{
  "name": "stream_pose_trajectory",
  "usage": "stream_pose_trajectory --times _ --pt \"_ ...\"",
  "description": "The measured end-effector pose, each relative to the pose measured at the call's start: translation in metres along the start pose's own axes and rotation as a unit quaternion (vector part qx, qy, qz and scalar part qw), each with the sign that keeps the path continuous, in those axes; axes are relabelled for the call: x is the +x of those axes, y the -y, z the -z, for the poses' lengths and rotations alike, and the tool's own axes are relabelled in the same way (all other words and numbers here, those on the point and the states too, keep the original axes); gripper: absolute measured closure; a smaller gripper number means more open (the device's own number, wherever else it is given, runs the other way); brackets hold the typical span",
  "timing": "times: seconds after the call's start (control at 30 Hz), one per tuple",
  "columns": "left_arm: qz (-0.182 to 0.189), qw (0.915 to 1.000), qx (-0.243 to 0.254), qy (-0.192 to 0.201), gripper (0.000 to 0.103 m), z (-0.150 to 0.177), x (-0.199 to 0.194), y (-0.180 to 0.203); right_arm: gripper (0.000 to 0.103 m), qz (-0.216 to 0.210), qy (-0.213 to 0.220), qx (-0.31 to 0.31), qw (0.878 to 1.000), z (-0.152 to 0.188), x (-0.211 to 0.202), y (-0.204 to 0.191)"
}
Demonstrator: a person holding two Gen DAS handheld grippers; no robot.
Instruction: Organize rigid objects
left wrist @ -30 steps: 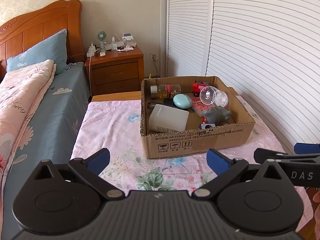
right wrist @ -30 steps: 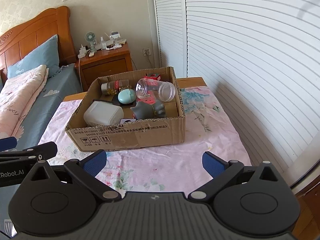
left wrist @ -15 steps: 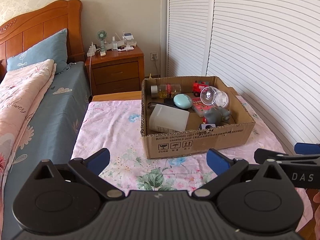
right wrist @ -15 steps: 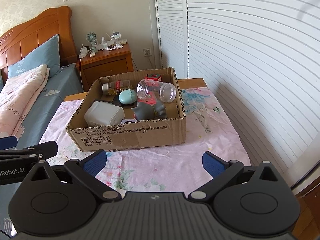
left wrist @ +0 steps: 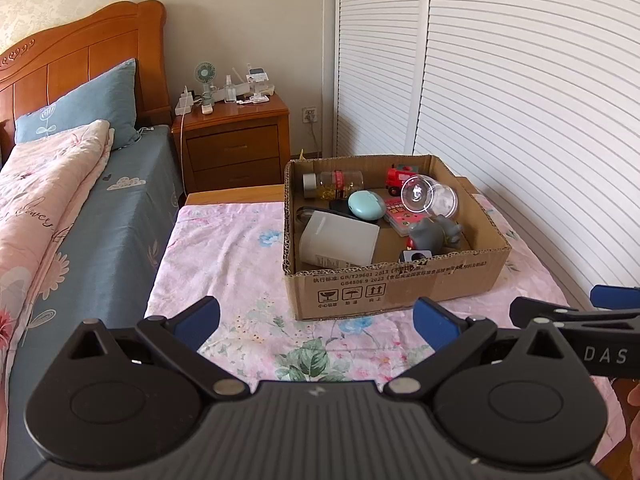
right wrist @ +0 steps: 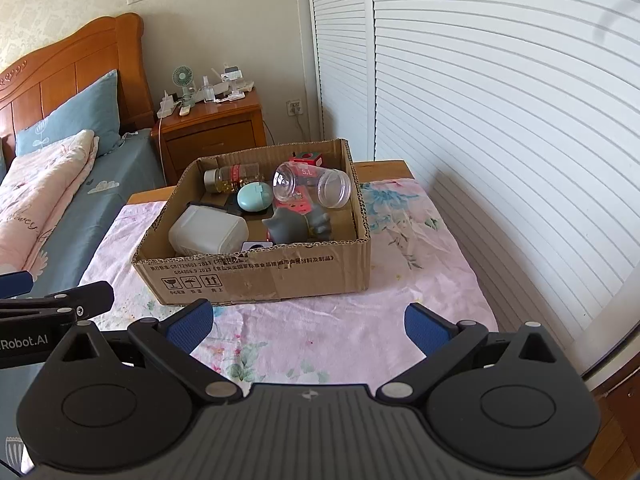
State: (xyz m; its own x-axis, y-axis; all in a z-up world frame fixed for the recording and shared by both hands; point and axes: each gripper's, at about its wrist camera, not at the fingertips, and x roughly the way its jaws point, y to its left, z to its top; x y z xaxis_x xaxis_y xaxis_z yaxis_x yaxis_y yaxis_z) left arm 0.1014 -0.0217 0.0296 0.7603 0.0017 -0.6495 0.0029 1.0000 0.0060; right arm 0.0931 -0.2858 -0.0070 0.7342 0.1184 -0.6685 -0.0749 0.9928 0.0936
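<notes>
- cardboard box (left wrist: 394, 284) sits on the pink floral cloth (left wrist: 236, 252), its walls around a white plastic jug (left wrist: 338, 240), teal oval case (left wrist: 366, 206), clear jar (left wrist: 428, 198) on its side, grey toy (left wrist: 430, 234).
- left gripper (left wrist: 316, 318) gapes wide, empty, near the box.
- right gripper (right wrist: 306, 322) likewise, holding nothing.

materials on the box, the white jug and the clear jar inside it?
Box: brown corrugated cardboard, matte; fluted edge shows along the rim. White jug: looks like translucent, frosted plastic. Clear jar: transparent and glossy with highlights, probably plastic, though glass cannot be ruled out.
</notes>
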Motion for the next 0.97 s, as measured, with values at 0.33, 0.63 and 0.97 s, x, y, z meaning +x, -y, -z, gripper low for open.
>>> stream_pose_trajectory --times 0.33,0.63,0.97 --pt "0.000 1.0000 -0.001 -0.001 0.001 0.0003 0.0010 0.0010 0.000 0.002 0.000 -0.001 1.000 0.0008 0.0007 -0.0010" --pt "0.001 1.0000 -0.001 -0.002 0.001 0.0000 0.0005 0.0012 0.000 0.002 0.000 -0.002 1.000 0.0017 0.0010 -0.0017" --pt "0.001 1.0000 0.000 -0.002 0.001 -0.0004 0.0005 0.0025 0.000 0.002 0.000 -0.002 1.000 0.0030 0.0024 -0.0024"
